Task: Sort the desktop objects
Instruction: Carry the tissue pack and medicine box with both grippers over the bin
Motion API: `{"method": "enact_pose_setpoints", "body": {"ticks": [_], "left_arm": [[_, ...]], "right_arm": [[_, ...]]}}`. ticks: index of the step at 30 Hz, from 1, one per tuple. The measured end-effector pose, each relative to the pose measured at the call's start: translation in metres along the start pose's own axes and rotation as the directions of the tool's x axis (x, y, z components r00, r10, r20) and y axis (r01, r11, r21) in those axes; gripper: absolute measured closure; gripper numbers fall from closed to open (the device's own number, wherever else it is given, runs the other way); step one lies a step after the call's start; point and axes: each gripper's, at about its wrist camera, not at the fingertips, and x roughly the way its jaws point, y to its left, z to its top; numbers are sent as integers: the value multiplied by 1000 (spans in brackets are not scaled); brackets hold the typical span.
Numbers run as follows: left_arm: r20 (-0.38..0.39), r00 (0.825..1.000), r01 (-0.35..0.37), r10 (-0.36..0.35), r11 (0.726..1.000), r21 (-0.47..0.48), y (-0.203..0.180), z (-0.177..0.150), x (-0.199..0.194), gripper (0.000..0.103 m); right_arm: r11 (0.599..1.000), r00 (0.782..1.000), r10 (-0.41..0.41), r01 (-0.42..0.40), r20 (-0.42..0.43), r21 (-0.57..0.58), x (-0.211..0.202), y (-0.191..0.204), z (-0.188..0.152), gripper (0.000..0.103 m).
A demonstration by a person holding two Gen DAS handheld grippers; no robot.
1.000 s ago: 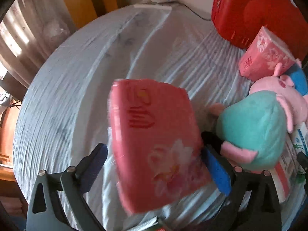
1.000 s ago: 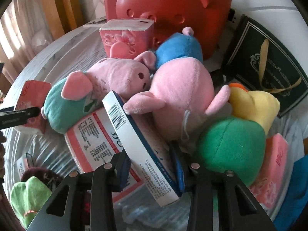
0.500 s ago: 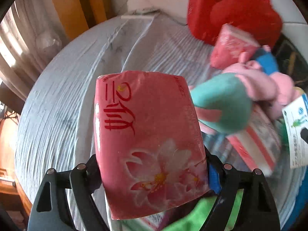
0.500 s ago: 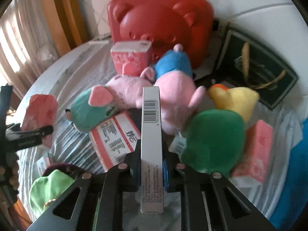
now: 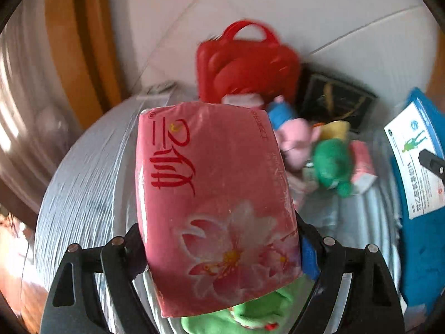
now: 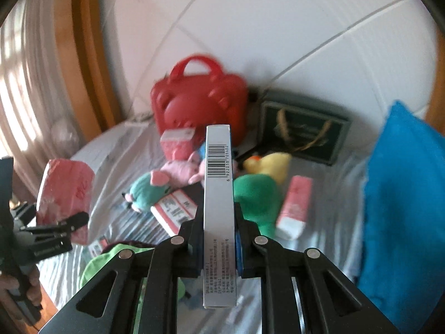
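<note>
A: Pink plastic-wrapped tissue pack, item 1. Held clear of the surface by the left gripper, both pads clamped on its 2 long sides near the lower end, jaws wide because the pack is wide. Handling, by my estimate: light, soft, compressible, and the film looks slick, so a hold across the middle of the long sides would be safer than one near the end.

B: Item 2?

A: Silver carton with a barcode, a slim box seen edge-on. The right gripper is closed almost fully on its 2 broad faces, low on the box, which stands upright in the air. Likely stiff card, light, prone to denting if squeezed hard; the flat faces give the pads good purchase.

B: Left on the surface?

A: Plush toys in pink, teal, green and yellow, another pink pack, a red-and-white packet, a small pink box. All lie on a round surface under a pale striped cloth.

B: Room?

A: Red handled case and dark gift bag stand at the rear against a white tiled wall. Wooden frame and curtain to the left, blue cushion to the right.
</note>
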Motion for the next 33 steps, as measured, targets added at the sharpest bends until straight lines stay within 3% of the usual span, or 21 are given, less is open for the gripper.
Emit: {"method": "enact_pose_setpoints", "body": {"ticks": [7, 13, 17, 24, 28, 33], "left_arm": [[96, 987, 115, -128, 986, 123, -60, 4, -50, 19], [162, 949, 227, -271, 943, 245, -132, 9, -94, 19], [164, 904, 327, -394, 887, 326, -194, 12, -125, 19], [135, 826, 435, -547, 772, 463, -296, 8, -175, 19], [103, 803, 460, -586, 721, 518, -343, 2, -189, 19], [49, 797, 477, -602, 677, 561, -391, -4, -197, 19]], "right_arm": [[992, 985, -104, 93, 135, 86, -101, -34, -14, 87], [966, 942, -232, 193, 241, 172, -186, -71, -36, 87], [932, 901, -336, 274, 276, 238, -235, -103, -55, 87], [841, 822, -502, 391, 269, 373, -300, -176, -92, 87], [793, 798, -556, 426, 234, 435, -317, -219, -112, 87], [752, 787, -590, 454, 180, 477, -322, -264, -132, 87]]}}
